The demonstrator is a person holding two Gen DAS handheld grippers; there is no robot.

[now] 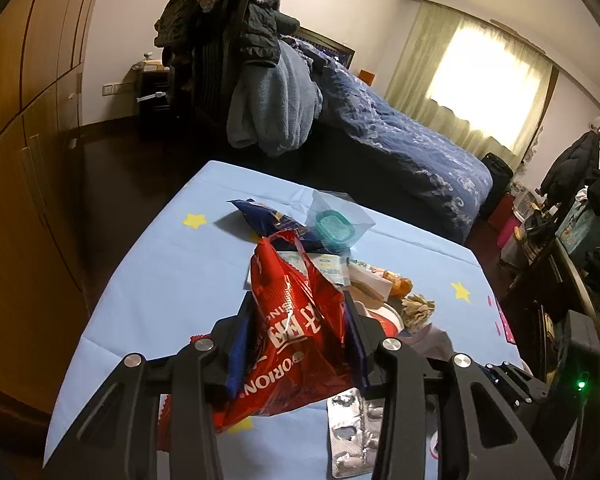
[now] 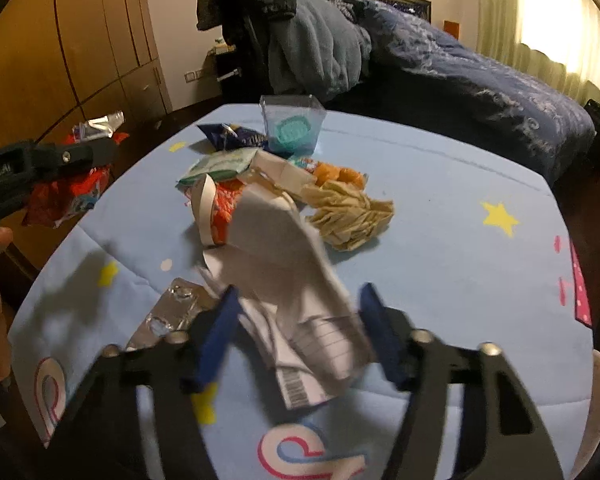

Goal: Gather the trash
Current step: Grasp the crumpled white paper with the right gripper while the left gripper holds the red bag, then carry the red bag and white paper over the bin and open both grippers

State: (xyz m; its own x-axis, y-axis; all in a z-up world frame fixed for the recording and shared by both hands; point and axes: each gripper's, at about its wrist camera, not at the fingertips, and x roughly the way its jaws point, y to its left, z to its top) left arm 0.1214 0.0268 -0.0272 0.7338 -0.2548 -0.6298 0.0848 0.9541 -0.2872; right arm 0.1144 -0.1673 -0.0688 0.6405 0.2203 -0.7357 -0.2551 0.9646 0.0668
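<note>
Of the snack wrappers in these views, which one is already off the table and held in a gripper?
The red Orion bag, clamped in the left gripper. The dark blue wrapper lies untouched on the blue cloth beside the clear tub.

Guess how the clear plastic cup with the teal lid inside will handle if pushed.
The clear square plastic cup stands upright on the blue star-print cloth and looks thin-walled, so probably light and apt to tip or slide. The teal lid inside would likely rattle. Its walls may flex under a claw.

free: tablecloth's right side [image 2: 460, 264] | blocked: trash pile at centre [image 2: 284, 184]
</note>
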